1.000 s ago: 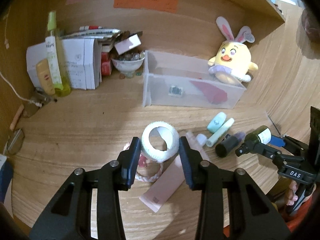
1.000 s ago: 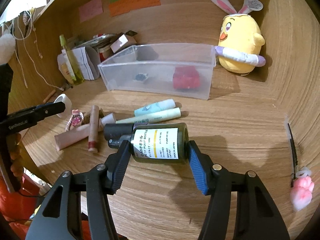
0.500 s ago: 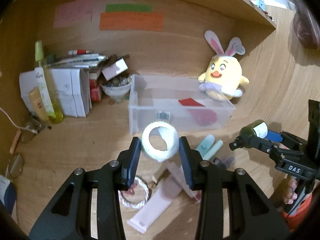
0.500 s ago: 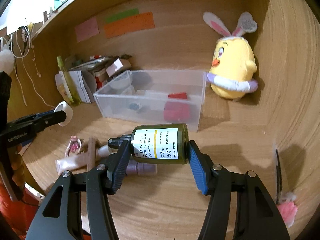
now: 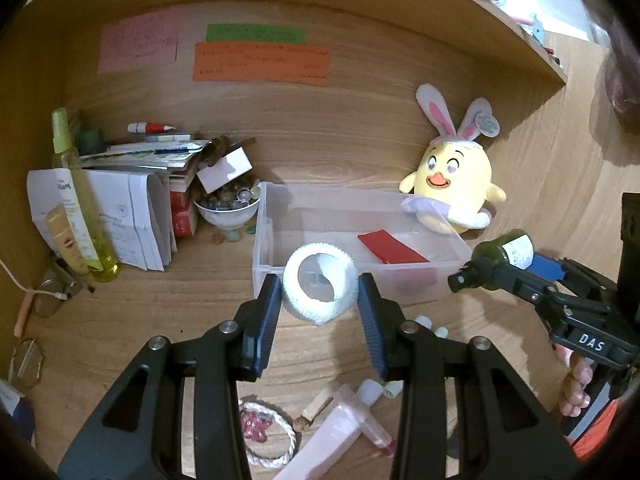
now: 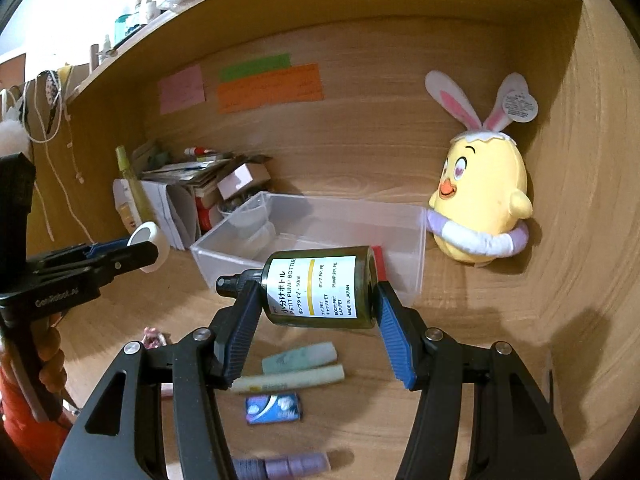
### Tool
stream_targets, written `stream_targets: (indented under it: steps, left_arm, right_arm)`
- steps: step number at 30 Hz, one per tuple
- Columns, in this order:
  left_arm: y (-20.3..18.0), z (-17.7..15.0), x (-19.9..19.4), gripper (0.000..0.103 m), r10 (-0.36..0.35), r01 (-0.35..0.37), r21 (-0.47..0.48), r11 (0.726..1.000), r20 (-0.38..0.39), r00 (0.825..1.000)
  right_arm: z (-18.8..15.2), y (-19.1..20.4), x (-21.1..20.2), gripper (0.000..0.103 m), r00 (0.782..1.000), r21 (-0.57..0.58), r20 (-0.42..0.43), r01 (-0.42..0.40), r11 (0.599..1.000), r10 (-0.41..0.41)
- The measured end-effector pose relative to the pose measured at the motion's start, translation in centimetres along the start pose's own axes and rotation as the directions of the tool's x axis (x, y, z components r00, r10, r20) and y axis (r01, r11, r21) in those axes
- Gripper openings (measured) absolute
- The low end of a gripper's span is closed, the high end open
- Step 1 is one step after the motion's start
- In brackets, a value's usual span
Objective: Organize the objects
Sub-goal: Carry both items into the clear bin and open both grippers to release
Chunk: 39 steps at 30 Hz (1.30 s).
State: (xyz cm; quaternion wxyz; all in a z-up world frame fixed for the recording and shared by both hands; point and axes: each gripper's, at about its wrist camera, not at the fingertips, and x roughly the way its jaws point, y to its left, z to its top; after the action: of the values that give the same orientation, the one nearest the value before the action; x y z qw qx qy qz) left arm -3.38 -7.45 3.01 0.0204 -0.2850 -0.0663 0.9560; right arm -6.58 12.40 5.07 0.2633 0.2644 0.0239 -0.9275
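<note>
A: Why are both items up in the air?

B: I'd say they're headed for the clear plastic bin [image 5: 420, 276]. The left claw [image 5: 318, 310] pinches a white ribbed tape roll [image 5: 320, 286] in front of the bin's near wall; the right claw [image 6: 316, 328] grips a dark green pump bottle [image 6: 320, 286] sideways, cap to the left.

A: What's in the bin?

B: One red flat piece [image 5: 390, 248]. Something small shows through the roll's hole; I can't identify it.

A: And on the table [image 6: 480, 340]?

B: Two pale tubes [image 6: 298, 360], one blue packet [image 6: 274, 408], one purple tube [image 6: 288, 464].
</note>
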Motion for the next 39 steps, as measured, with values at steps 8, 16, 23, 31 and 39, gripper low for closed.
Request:
stream_targets:
  steps: [8, 16, 23, 31, 39]
  left_arm:
    - [0.2, 0.9, 1.4, 0.039, 0.006, -0.006, -0.009, 1.0, -0.008, 1.0]
    - [0.2, 1.9, 3.0, 0.039, 0.018, -0.018, 0.002, 1.0, -0.015, 1.0]
    - [0.5, 2.4, 4.4, 0.039, 0.005, -0.006, -0.011, 1.0, -0.031, 1.0]
    - [0.7, 3.5, 6.4, 0.039, -0.005, 0.004, -0.011, 1.0, -0.059, 0.998]
    - [0.6, 4.3, 9.1, 0.039, -0.011, 0.01, -0.011, 1.0, -0.114, 0.993]
  right_arm:
    - [0.6, -0.9, 3.8, 0.054, 0.999, 0.035, -0.053, 0.01, 0.999, -0.008]
    - [1.6, -0.8, 6.1, 0.054, 0.996, 0.037, -0.082, 0.023, 0.999, -0.02]
    - [2.1, -1.7, 7.5, 0.054, 0.992, 0.071, -0.119, 0.05, 0.996, -0.042]
    - [4.1, -2.0, 6.4, 0.054, 0.99, 0.032, -0.101, 0.103, 0.994, -0.099]
    - [4.9, -2.2, 8.7, 0.054, 0.985, 0.012, -0.145, 0.097, 0.995, -0.094]
